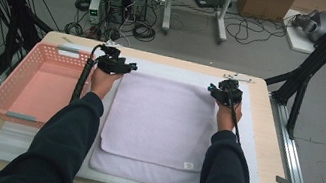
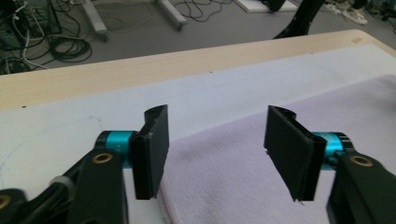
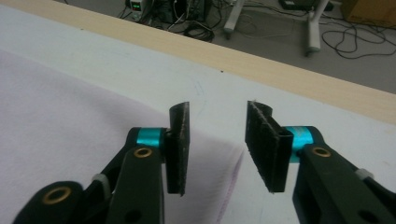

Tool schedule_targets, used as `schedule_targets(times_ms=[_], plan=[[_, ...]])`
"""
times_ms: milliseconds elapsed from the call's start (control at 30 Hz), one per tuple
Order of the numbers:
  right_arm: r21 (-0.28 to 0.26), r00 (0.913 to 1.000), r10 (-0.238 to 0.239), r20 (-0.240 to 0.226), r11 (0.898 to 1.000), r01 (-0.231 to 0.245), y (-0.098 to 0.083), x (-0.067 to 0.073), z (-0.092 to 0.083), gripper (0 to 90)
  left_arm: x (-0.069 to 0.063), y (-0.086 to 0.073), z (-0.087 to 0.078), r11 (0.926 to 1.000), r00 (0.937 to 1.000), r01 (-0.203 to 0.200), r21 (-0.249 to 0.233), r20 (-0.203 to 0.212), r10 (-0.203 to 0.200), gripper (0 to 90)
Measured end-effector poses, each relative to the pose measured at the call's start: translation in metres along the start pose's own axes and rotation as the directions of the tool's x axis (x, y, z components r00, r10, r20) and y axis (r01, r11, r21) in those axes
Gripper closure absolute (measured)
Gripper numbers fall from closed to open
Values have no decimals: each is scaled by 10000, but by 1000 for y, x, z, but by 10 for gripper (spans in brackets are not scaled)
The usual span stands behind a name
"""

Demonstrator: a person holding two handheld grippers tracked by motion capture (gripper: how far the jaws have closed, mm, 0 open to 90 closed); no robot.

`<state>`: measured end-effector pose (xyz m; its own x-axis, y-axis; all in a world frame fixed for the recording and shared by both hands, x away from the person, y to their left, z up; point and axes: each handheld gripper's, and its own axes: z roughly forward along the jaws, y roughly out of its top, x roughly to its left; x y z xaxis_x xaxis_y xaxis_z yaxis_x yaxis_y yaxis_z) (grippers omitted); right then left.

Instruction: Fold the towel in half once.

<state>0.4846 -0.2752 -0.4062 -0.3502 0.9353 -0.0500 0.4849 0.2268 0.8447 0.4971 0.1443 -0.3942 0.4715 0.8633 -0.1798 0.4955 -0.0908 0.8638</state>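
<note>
Both forearms stretch far across the table. The left gripper (image 1: pixel 116 64) and right gripper (image 1: pixel 226 92) hover over the far corners of the folded lilac towel (image 1: pixel 160 121), jaws apart, holding nothing.

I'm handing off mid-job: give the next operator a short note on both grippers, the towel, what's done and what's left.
Left gripper: open, nothing between the jaws, above the towel's far left corner.
Right gripper: open, empty, above the far right corner.
Towel: lilac, lying flat on the white mat, folded once, top layer short of the near edge, tag at the near right.
Pink basket: to the left, nothing seen inside.
Done: one fold laid.
Left: probably further folds, then perhaps into the basket.
</note>
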Motion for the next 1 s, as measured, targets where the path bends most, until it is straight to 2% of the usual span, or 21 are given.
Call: schedule_targets(times_ms=[67, 167, 267, 333, 500, 600, 667, 733, 833, 867, 1000], plan=[[-143, 9997, 167, -164, 9998, -169, 0, -1, -5, 519, -4, -3, -6, 9994, 10000, 47, -348, 53, -46, 396], [-234, 9990, 209, -406, 9995, -219, 0, -1, -15, 488, -8, -9, -13, 9998, 9994, -15, -222, 344, 23, 382], [-86, 9959, 226, -880, 9997, -234, -3, -2, -24, 476, -16, -15, -24, 9992, 9971, -165, -353, 737, 191, 376], [-4, 9927, 283, -1175, 9996, -285, -5, -1, -30, 459, -21, -19, -29, 9986, 9953, -375, -370, 877, 406, 369], [29, 9861, 31, -1659, 10000, -26, -12, 4, -45, 441, -29, -29, -42, 9987, 9936, -363, -355, 1060, 399, 352], [37, 9840, 26, -1780, 10000, -19, -19, 7, -56, 429, -34, -35, -50, 9984, 9924, -435, -354, 1135, 473, 355], [20, 9831, 15, -1829, 10000, -12, -26, 8, -64, 420, -40, -39, -56, 9976, 9898, -692, -30, 1248, 691, 349], [38, 9821, 48, -1882, 10000, -42, -34, 9, -71, 418, -45, -44, -63, 9966, 9881, -754, -317, 1322, 790, 360], [110, 9814, 112, -1916, 9999, -93, -46, 11, -83, 416, -53, -53, -73, 9958, 9862, -810, -418, 1416, 861, 361], [341, 9824, 146, -1860, 9994, -83, -48, 11, -86, 379, -55, -56, -76, 9957, 9855, -814, -444, 1455, 871, 362], [404, 9827, 106, -1851, 9992, -31, -61, 17, -101, 403, -60, -69, -85, 9957, 9855, -856, -347, 1443, 897, 361]])
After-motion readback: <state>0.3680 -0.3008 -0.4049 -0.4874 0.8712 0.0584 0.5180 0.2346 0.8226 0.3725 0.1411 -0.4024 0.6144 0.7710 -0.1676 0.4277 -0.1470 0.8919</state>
